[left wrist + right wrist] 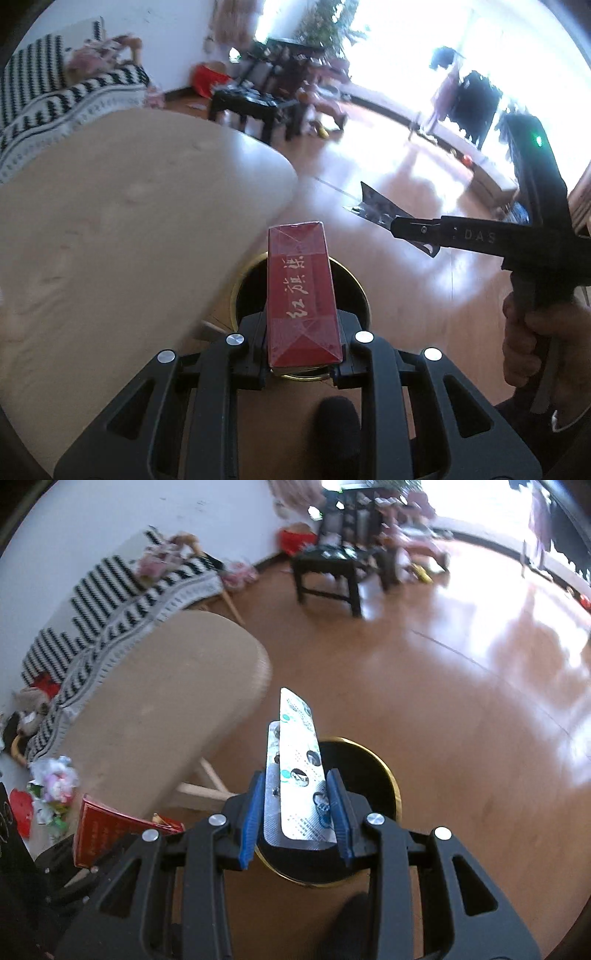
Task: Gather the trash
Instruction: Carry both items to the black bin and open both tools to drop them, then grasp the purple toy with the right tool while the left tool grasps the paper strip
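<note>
My left gripper (pixel 303 345) is shut on a red cigarette pack (pixel 301 291) with gold writing, held above a black bin with a gold rim (pixel 354 280) on the floor. My right gripper (pixel 297 812) is shut on silver blister packs (pixel 297 768), held over the same bin (pixel 373 775). In the left wrist view the right gripper (pixel 410 227) comes in from the right with the blister packs (pixel 376 208) in it. The red pack (pixel 107 829) also shows at the lower left of the right wrist view.
A beige table (pixel 122 236) stands to the left of the bin, also in the right wrist view (pixel 166 701). A striped sofa (pixel 110 602), a black side table (pixel 332 568) and crumpled wrappers (pixel 53 786) lie around on the wooden floor (pixel 461 701).
</note>
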Demonstrator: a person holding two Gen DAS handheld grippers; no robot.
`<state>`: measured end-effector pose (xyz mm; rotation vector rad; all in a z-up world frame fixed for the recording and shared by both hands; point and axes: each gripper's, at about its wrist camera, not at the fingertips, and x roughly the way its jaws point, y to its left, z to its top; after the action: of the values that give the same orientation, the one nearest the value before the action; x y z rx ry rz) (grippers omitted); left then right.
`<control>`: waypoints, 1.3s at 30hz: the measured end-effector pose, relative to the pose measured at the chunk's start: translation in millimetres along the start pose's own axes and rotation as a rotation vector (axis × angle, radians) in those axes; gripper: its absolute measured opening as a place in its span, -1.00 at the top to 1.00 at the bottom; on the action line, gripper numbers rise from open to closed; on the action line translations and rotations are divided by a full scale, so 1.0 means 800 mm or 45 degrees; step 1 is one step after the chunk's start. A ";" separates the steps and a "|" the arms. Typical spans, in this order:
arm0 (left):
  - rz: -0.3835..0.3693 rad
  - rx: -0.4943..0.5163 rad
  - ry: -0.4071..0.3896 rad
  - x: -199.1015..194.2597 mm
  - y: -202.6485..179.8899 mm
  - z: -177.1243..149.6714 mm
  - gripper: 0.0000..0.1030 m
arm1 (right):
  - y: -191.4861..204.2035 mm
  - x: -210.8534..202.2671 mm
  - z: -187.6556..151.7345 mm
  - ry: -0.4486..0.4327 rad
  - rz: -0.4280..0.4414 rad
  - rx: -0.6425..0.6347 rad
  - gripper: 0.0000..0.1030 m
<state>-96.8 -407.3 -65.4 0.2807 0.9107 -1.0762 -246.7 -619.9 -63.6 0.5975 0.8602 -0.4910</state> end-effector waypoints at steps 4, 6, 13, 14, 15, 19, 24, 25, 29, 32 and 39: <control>0.008 0.018 0.071 0.052 -0.011 0.006 0.56 | -0.032 0.016 -0.002 0.070 0.000 0.074 0.32; 0.004 0.014 0.094 0.069 -0.014 0.009 0.56 | -0.036 0.021 -0.002 0.088 0.005 0.098 0.32; 0.001 -0.006 0.133 0.083 -0.019 0.006 0.56 | -0.026 0.021 0.002 0.092 0.023 0.072 0.32; 0.002 -0.007 0.137 0.087 -0.018 0.007 0.56 | -0.024 0.022 0.002 0.091 0.026 0.068 0.32; 0.004 -0.007 0.140 0.091 -0.017 0.010 0.56 | -0.022 0.023 0.005 0.092 0.028 0.066 0.32; 0.007 -0.013 0.143 0.098 -0.017 0.015 0.56 | -0.020 0.023 0.005 0.093 0.033 0.066 0.32; 0.016 -0.004 0.143 0.102 -0.020 0.012 0.29 | -0.021 0.026 0.008 0.091 0.049 0.081 0.21; 0.035 0.002 0.129 0.101 -0.021 0.011 0.00 | -0.021 0.027 0.009 0.092 0.055 0.086 0.01; 0.033 0.014 0.106 0.090 -0.020 0.010 -0.13 | -0.014 0.020 0.012 0.070 0.062 0.077 -0.07; 0.031 0.019 0.081 0.070 -0.018 0.011 -0.27 | -0.003 0.010 0.014 0.046 0.067 0.069 -0.30; 0.132 0.085 -0.090 -0.044 0.012 -0.007 -0.73 | 0.066 -0.020 0.027 -0.042 0.132 -0.020 -0.55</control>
<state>-97.0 -377.0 -44.0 0.3401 0.7900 -1.0155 -211.5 -593.1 -25.0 0.6151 0.7973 -0.3989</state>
